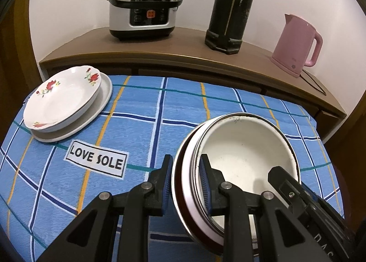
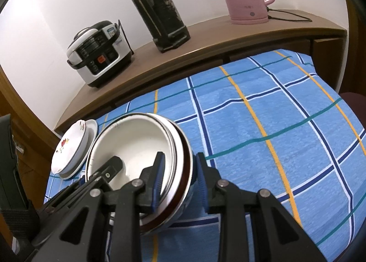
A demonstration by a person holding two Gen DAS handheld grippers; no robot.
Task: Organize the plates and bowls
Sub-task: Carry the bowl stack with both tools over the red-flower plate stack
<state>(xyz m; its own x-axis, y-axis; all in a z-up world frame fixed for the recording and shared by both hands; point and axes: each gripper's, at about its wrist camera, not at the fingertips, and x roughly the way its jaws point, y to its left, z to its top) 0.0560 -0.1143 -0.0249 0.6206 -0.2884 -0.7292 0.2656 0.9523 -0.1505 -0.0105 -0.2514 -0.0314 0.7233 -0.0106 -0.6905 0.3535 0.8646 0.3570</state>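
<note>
Blue plaid cloth [image 1: 141, 106] printed "LOVE SOLE" covers your worktop; behind it a brown shelf [image 1: 183, 51] against the white wall carries a rice cooker [image 1: 143, 5], a tall black thermos [image 1: 231, 8] and a pink kettle [image 1: 297, 44].

Bowl stack [image 1: 240, 154]: nested bowls, white enamel inside, dark rims, a chip at the far edge of the top rim. The outermost bowl shows a red-brown band under its rim and blue marking on its outer wall in the right wrist view. The top bowl holds no food, only gripper fingers. The stack sits tilted toward the left; whether its base touches the cloth cannot be told.

Plate stack [image 1: 66, 101]: at the far left corner of the cloth, well apart from the bowls. A scalloped white dish with red flowers lies in a plain white plate.

Your left hand-held gripper [image 1: 186, 182] is partly closed, pads straddling the stack's left rim, one finger inside the top bowl, one outside.

Your right hand-held gripper [image 2: 178, 179] does the same on the right rim, inner pad against the bowl's inside, outer pad just beside the outer wall.
</note>
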